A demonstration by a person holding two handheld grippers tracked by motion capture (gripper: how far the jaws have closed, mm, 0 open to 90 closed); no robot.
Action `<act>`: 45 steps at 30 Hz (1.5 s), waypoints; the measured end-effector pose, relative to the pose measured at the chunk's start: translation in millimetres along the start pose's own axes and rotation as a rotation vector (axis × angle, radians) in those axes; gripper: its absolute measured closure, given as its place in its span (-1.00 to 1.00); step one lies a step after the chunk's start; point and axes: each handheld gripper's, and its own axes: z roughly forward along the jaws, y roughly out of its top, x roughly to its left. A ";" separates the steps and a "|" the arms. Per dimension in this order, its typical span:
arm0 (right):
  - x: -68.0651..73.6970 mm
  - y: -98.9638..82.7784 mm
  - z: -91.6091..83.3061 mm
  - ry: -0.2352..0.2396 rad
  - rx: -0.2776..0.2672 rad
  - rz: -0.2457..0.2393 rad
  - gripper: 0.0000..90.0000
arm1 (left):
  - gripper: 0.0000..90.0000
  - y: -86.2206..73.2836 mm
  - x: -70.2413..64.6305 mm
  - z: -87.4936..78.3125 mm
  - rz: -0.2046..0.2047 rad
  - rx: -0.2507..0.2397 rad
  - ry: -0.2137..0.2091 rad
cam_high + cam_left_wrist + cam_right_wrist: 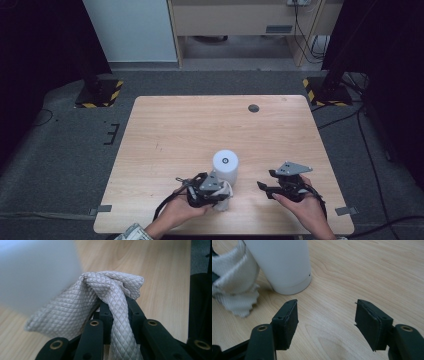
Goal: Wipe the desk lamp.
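1. One left hand-held gripper [212,192] sits at the near edge of the worktop [165,130], jaws clamped on one quilted pale cloth [110,297]. In the left gripper view the cloth bunches up between the black jaws and drapes over them, so the pads themselves are hidden.
2. From above, most of the cloth is covered by that hand-held gripper and the hand; just a pale fold shows beside it.
3. One white cylindrical container [225,167] stands upright on the worktop, just beyond and beside the cloth. In the left gripper view it is a blurred white mass, cut off by the frame. Whether cloth and container touch is hard to make out.
4. In the right gripper view the container's top is cut off, and the cloth lies at the far left edge, partly out of frame.
5. One right hand-held gripper [267,189] hovers to the right, well apart from the container, jaws part-way apart with nothing between them.
6. One dark round disc [253,108] lies far back on the worktop.
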 end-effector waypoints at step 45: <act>0.5 -4.5 -14.7 -0.004 -0.043 -0.006 -0.15 | -0.37 52.0 22.0 -33.1 -0.093 -0.235 0.079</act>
